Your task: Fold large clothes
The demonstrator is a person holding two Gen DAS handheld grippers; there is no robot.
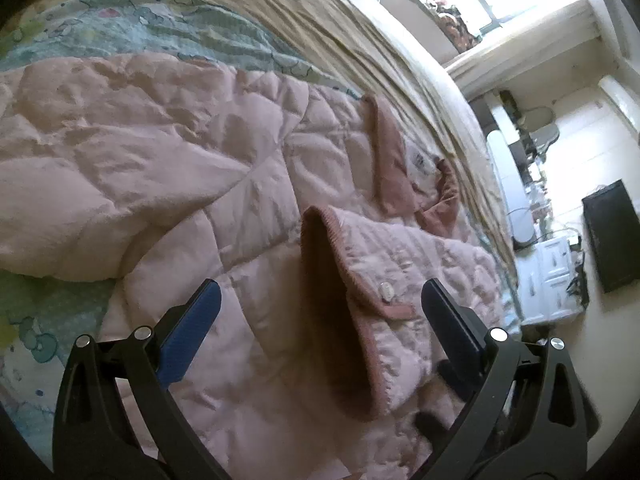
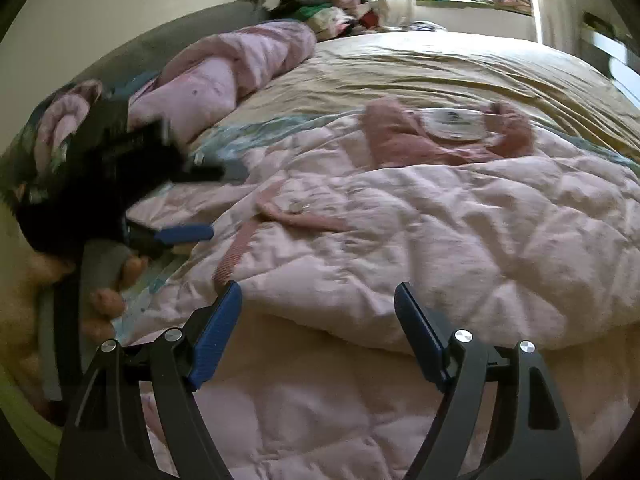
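A pale pink quilted jacket lies spread on the bed, its darker pink collar toward the far side. My left gripper hangs open just over a sleeve cuff with a white button; the cuff lies between the blue pads and neither pad presses on it. In the right wrist view my right gripper is open above a puffy folded edge of the jacket, holding nothing. There the left gripper appears blurred at the left, held by a hand.
A beige sheet and a light blue patterned blanket cover the bed. Rolled pink bedding and a clothes pile lie at the far left. White drawers and a black screen stand beside the bed.
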